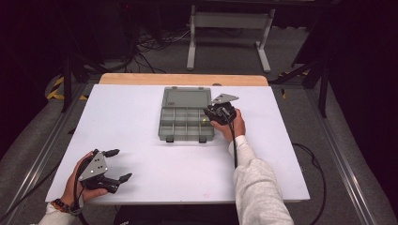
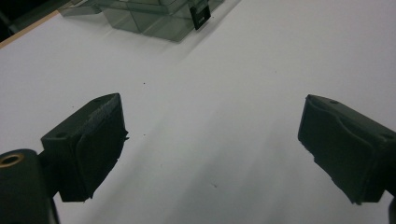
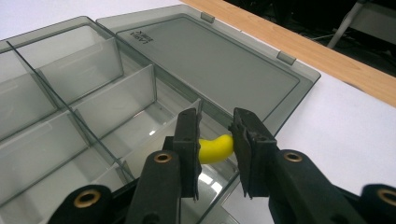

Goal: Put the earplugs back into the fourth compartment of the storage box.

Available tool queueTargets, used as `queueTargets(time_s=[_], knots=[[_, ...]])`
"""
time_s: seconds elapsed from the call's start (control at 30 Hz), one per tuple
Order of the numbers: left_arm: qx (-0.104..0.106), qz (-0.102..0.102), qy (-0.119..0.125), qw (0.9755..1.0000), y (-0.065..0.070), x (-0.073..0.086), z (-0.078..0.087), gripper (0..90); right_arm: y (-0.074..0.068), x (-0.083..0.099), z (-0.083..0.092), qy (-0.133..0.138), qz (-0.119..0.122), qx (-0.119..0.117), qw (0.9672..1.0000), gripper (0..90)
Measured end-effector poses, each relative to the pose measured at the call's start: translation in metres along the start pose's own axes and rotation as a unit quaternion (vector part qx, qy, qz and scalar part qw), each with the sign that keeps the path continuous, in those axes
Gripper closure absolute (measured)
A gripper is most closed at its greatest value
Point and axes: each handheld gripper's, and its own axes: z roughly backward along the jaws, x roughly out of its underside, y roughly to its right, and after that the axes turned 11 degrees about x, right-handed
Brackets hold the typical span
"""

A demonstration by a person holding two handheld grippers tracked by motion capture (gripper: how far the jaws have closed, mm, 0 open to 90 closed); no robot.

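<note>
a small yellow curved piece (image 3: 215, 148) sits between the jaws of the right gripper (image 3: 214, 140), over a compartment at the right edge of the grey compartment box (image 3: 70, 116). one end of the piece touches the right-hand jaw and the other end runs behind the left-hand jaw; whether the pads press on it or have let it go cannot be told. in the high view the yellow piece (image 1: 205, 120) shows as a small dot in the right-hand column of the box (image 1: 173, 126), just beside the right gripper (image 1: 210, 114), which the right hand (image 1: 231, 125) holds at the box's right side.

the box lies open near the middle of the white table (image 1: 141, 154), its clear lid (image 3: 205, 60) folded back flat toward the far side, where a wooden edge (image 1: 183, 78) runs along the table. two black latches (image 1: 170, 139) hang on the near wall.

the left gripper (image 1: 123, 165) rests at the near left corner of the table in the left hand (image 1: 84, 185), well apart from the box, its jaws spread wide with only bare table between them (image 2: 212, 135).
</note>
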Motion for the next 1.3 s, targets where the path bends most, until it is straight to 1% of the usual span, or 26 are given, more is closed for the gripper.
queueTargets(time_s=[0.07, 0.1, 0.13, 0.23, 0.3, 0.37, 0.43, 0.53, 0.6, 0.7, 0.8, 0.9, 1.07, 1.1, 1.17, 1.23, 1.3], knots=[[-0.001, -0.001, 0.0, 1.0, 0.001, -0.001, 0.0, 8.7, 0.0, 0.0, 0.0, -0.001, 0.001, -0.001, 1.0, 71.8], [-0.001, -0.003, 0.0, 1.0, 0.001, -0.001, 0.0, 8.7, -0.001, 0.0, 0.001, -0.001, -0.001, 0.001, 1.0, 68.8], [-0.001, -0.003, -0.001, 1.0, 0.001, -0.001, 0.0, 8.7, -0.001, -0.001, 0.002, 0.001, -0.002, 0.003, 1.0, 68.2], [-0.002, -0.003, -0.002, 1.0, 0.001, -0.001, 0.0, 8.6, -0.001, -0.001, 0.002, 0.001, -0.002, 0.002, 1.0, 66.1], [-0.003, -0.004, -0.001, 1.0, 0.002, -0.001, 0.001, 8.6, -0.002, -0.001, 0.002, -0.002, 0.004, 0.009, 1.0, 63.2], [-0.004, -0.003, 0.0, 1.0, 0.002, -0.001, 0.001, 8.6, -0.002, -0.001, 0.001, -0.002, 0.001, 0.007, 1.0, 62.6], [-0.004, -0.004, -0.001, 1.0, 0.002, -0.001, 0.001, 8.6, -0.002, -0.001, 0.002, -0.002, -0.003, 0.006, 1.0, 58.7], [-0.004, -0.003, 0.001, 1.0, 0.002, -0.001, 0.001, 8.6, -0.002, -0.001, 0.005, 0.001, -0.007, 0.008, 0.9999, 59.4], [-0.003, -0.004, 0.0, 1.0, 0.002, -0.001, 0.001, 8.8, -0.002, -0.002, 0.01, 0.009, -0.009, 0.006, 0.9999, 61.3], [-0.003, -0.005, 0.0, 1.0, 0.002, -0.002, 0.001, 9.0, -0.003, -0.001, 0.022, 0.027, -0.01, 0.001, 0.9996, 63.4], [-0.004, -0.006, -0.002, 1.0, 0.002, -0.003, 0.0, 9.2, -0.007, 0.001, 0.035, 0.045, -0.003, -0.006, 0.999, 65.3], [-0.004, -0.006, -0.003, 1.0, 0.002, -0.003, 0.0, 9.6, -0.012, 0.005, 0.048, 0.059, 0.011, -0.009, 0.9982, 67.1], [-0.007, -0.006, -0.003, 0.9999, 0.002, -0.004, -0.001, 10.2, -0.018, 0.013, 0.069, 0.083, 0.019, -0.029, 0.9959, 72.3], [-0.007, -0.006, -0.003, 0.9999, 0.002, -0.004, -0.001, 10.4, -0.018, 0.013, 0.069, 0.083, 0.019, -0.029, 0.9959, 72.3], [-0.009, -0.006, -0.005, 0.9999, 0.002, -0.005, -0.001, 10.4, -0.02, 0.016, 0.078, 0.09, 0.03, -0.03, 0.9951, 74.9], [-0.011, -0.006, -0.006, 0.9999, 0.003, -0.004, -0.001, 10.6, -0.021, 0.018, 0.085, 0.094, 0.035, -0.032, 0.9944, 77.0], [-0.011, -0.007, -0.004, 0.9999, 0.002, -0.004, 0.001, 10.6, -0.021, 0.02, 0.094, 0.102, 0.039, -0.041, 0.9932, 79.9]])
